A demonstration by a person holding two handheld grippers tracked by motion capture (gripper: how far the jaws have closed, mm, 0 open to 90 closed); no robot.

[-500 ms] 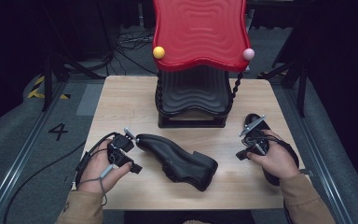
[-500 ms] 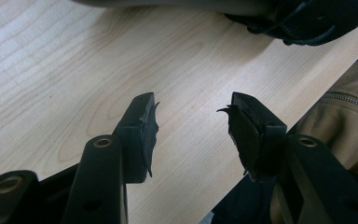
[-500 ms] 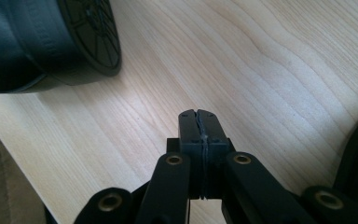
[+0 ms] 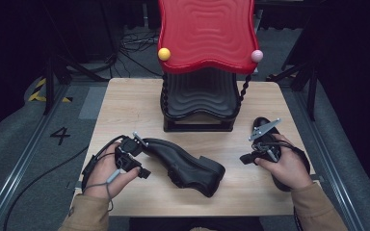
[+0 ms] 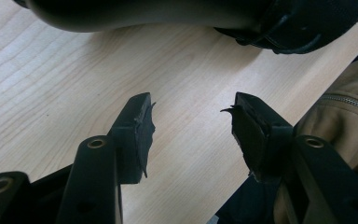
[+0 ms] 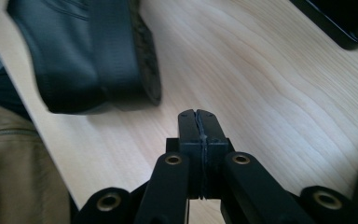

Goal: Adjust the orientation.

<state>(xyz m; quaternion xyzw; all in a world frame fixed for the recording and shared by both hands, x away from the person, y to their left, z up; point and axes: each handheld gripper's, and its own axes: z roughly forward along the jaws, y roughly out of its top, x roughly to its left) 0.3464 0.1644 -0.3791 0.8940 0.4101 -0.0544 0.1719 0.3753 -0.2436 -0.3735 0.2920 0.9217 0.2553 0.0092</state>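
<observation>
A black leather shoe [image 4: 188,166] lies on its side in the middle of the wooden table, toe to the left. My left gripper [image 4: 142,161] is at the toe, open; its own view shows the jaws apart over bare wood, with the shoe [image 5: 168,11] just beyond them. My right gripper [image 4: 244,158] points left at the heel from a short gap, shut on nothing. In the right gripper view [image 6: 198,114] the shoe's heel [image 6: 88,51] lies ahead and to the left. A second black shoe [image 4: 262,124] lies partly under the right hand.
A shoe rack stands at the table's back: a red wavy top shelf [image 4: 207,33] over a black lower shelf [image 4: 200,96], with a yellow ball [image 4: 164,54] and a pink ball [image 4: 256,56] at its corners. Bare table [image 4: 125,101] lies left of the rack.
</observation>
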